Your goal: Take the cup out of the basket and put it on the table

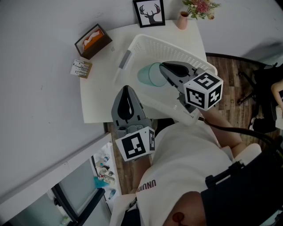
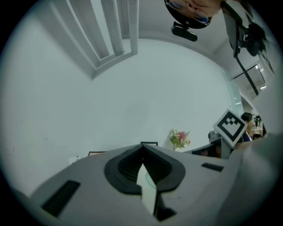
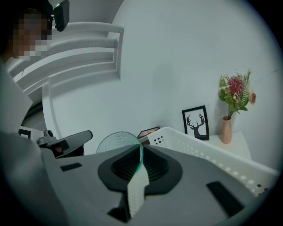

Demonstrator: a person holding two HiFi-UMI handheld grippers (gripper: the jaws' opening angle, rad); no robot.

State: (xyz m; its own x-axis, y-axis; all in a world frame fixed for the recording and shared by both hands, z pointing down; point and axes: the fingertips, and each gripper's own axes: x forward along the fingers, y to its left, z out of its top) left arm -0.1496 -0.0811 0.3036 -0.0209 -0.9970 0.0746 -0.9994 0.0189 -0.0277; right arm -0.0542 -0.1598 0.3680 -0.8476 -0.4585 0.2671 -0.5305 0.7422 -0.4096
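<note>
A translucent green cup [image 1: 150, 74] lies tilted on its side inside the white perforated basket [image 1: 146, 42] on the white table [image 1: 99, 95]. My right gripper [image 1: 162, 67] reaches into the basket and is shut on the cup's rim. In the right gripper view the cup [image 3: 116, 142] has its thin wall pinched between the jaws of my right gripper [image 3: 142, 146], with the basket's rim [image 3: 199, 148] to the right. I cannot tell whether the cup touches the basket floor. My left gripper [image 1: 127, 88] hovers shut over the table's near edge, left of the basket, holding nothing; its tip [image 2: 142, 147] points at the wall.
At the table's back stand a deer picture [image 1: 149, 12] and a pink vase of flowers [image 1: 182, 20]. A tissue box [image 1: 93, 40] and a small printed pack [image 1: 81, 68] sit at the left edge. A grey stick-like item [image 1: 124, 59] lies in the basket's left end.
</note>
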